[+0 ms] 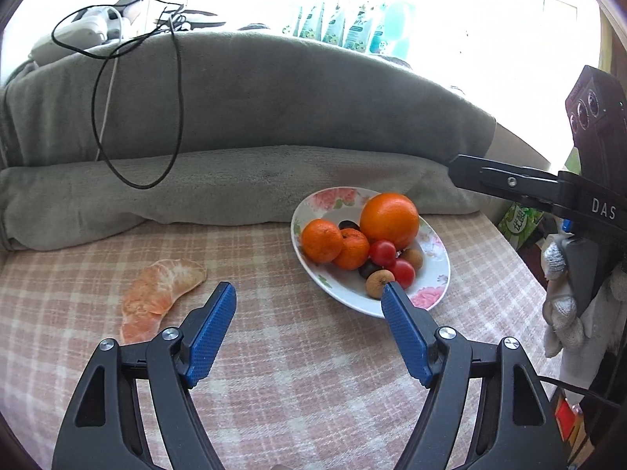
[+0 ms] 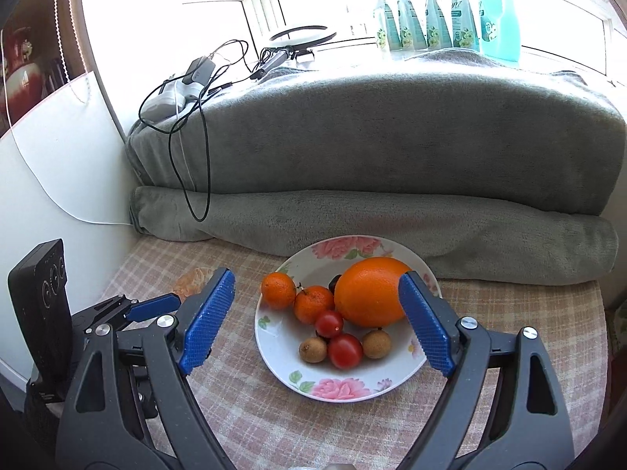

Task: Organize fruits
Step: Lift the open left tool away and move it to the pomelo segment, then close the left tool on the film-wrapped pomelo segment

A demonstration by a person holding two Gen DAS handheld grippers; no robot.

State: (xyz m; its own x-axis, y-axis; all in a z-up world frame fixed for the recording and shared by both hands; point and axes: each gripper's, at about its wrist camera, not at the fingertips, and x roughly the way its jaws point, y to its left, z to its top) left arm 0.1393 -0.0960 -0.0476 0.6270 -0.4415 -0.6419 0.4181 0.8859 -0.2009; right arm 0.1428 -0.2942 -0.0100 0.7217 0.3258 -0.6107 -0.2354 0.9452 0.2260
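A floral white plate (image 1: 431, 293) (image 2: 274, 356) sits on the checked cloth. It holds a large orange (image 1: 389, 219) (image 2: 368, 291), two mandarins (image 1: 322, 240) (image 2: 278, 290), two cherry tomatoes (image 1: 383, 252) (image 2: 345, 350), brown longans (image 1: 379, 282) (image 2: 312, 349) and a dark fruit. A peeled mandarin piece (image 1: 156, 295) (image 2: 192, 280) lies on the cloth left of the plate. My left gripper (image 1: 309, 297) is open and empty, between the peeled piece and the plate. My right gripper (image 2: 317, 286) is open and empty, hovering over the plate.
A folded grey blanket (image 1: 254, 117) (image 2: 372, 137) runs along the back, with black cables (image 1: 137, 117) and a device on top. Bottles (image 2: 431, 15) stand on the windowsill. The right gripper's body (image 1: 580, 196) is at the right edge; a white wall (image 2: 58, 176) stands at the left.
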